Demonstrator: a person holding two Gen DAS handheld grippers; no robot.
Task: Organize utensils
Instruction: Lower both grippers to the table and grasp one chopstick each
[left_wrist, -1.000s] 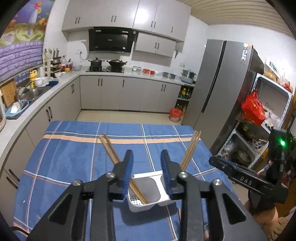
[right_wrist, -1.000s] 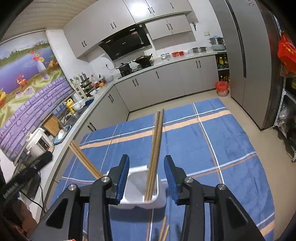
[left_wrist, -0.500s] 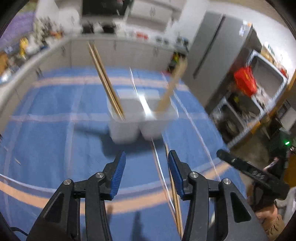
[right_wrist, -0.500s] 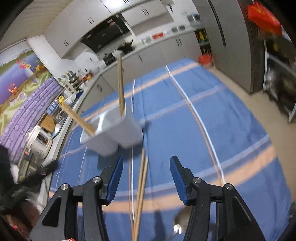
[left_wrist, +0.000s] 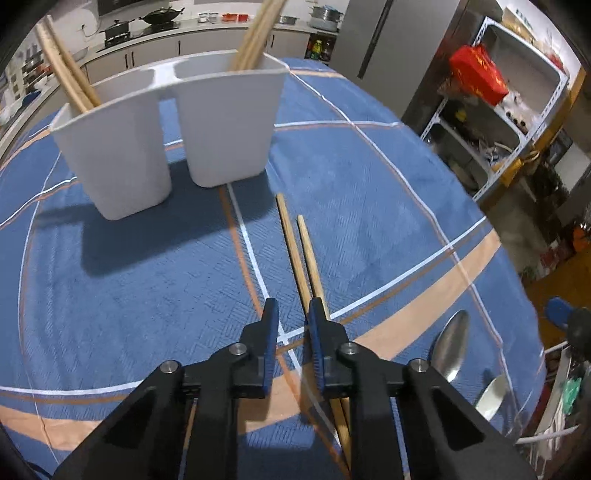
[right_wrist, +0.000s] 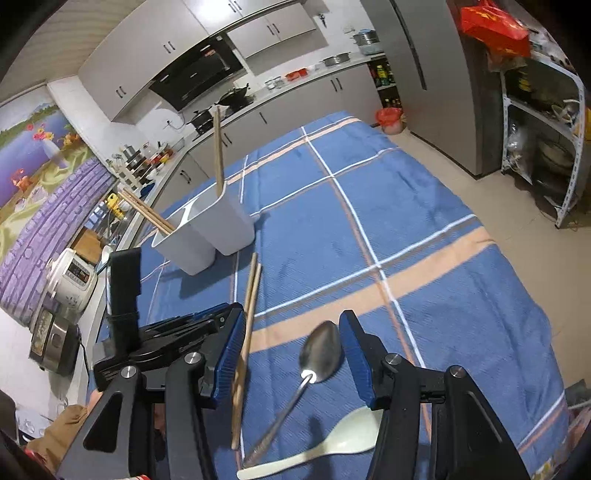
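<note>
**Utensils on blue checked cloth: items and positions**

White two-compartment holder (left_wrist: 173, 122): upright on the tablecloth (left_wrist: 369, 192), chopsticks leaning out of each compartment.

Loose chopstick pair (left_wrist: 301, 254): flat on the cloth in front of the holder, lying side by side, tips towards it and apart from it.

Left gripper (left_wrist: 291, 325): low over the cloth, jaws just narrowed to a slim gap. The loose pair runs under its right finger; contact cannot be told, nothing visibly clamped.

Right gripper (right_wrist: 293, 350): jaws part-open, holding nothing, with the bowl of the metal spoon (right_wrist: 320, 356) between its fingers.

White spoon (right_wrist: 332, 445): on the cloth, beside the metal spoon's handle.

Obstruction: the left gripper sits just left of the right one, over the chopsticks.

Surroundings: fridge (right_wrist: 439, 74), metal shelving (right_wrist: 546, 122), rice cooker (right_wrist: 72, 277).
</note>
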